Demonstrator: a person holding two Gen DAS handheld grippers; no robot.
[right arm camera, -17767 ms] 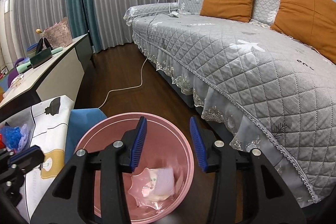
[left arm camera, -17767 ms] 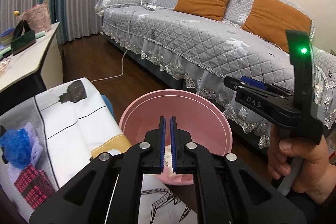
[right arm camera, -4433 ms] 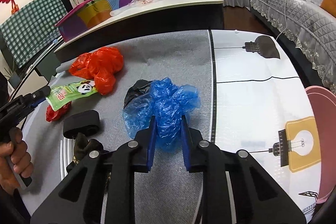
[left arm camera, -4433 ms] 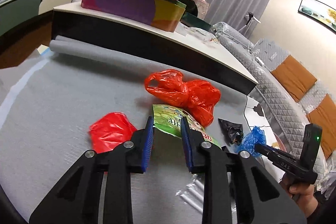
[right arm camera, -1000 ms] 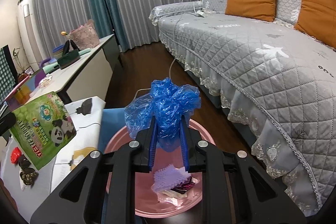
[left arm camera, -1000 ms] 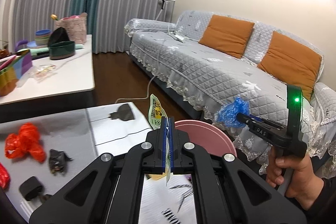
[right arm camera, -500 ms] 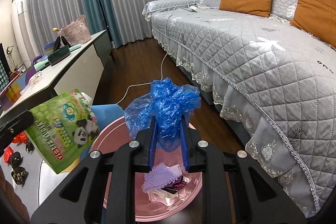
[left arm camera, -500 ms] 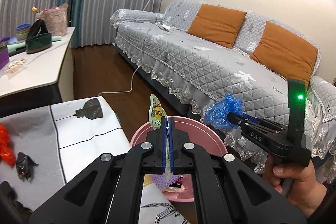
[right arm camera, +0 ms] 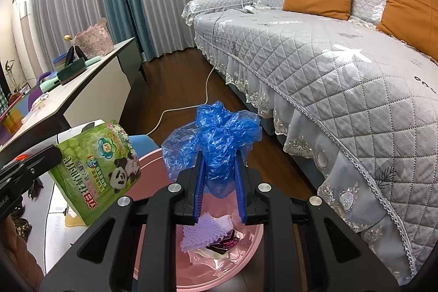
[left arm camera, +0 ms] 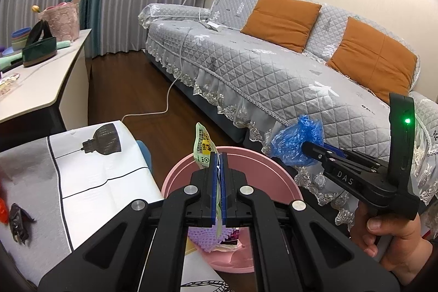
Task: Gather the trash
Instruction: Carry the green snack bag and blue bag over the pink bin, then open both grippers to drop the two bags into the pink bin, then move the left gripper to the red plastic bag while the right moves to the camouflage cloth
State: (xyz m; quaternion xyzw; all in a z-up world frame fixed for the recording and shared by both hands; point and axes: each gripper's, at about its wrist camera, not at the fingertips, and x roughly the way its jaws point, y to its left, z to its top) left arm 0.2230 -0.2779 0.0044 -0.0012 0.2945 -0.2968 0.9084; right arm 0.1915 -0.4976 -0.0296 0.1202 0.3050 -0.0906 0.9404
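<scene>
While the left tongs (left arm camera: 218,163) pinch the green wrapper (right arm camera: 97,168) flat between their blue pads, the right tongs (right arm camera: 219,177) clamp a crumpled blue plastic bag (right arm camera: 216,138) that bulges above and to both sides of their tips. Seen from the right tongs, the wrapper shows a cartoon panda, a round flower emblem and red Chinese characters I cannot read; its back, seen edge-on from the left tongs, carries small print and a green mark. White letters "DAS" (left arm camera: 345,177) run along the right tongs' black body, and a green light (left arm camera: 407,121) glows on its upright grip.

Both loads hang over a pink bin (right arm camera: 246,245) directly below the tips, its rim open all round. Inside lie a lilac foam net (right arm camera: 208,233), a dark wrapper (right arm camera: 223,241) and clear film. Left of the bin, the surface (left arm camera: 90,171) ends at a white edge printed with a lamp drawing; a dark scrap (left arm camera: 17,220) lies on it farther left. Bare wooden floor (left arm camera: 131,89) separates the bin from the grey quilted sofa (left arm camera: 273,73) beyond.
</scene>
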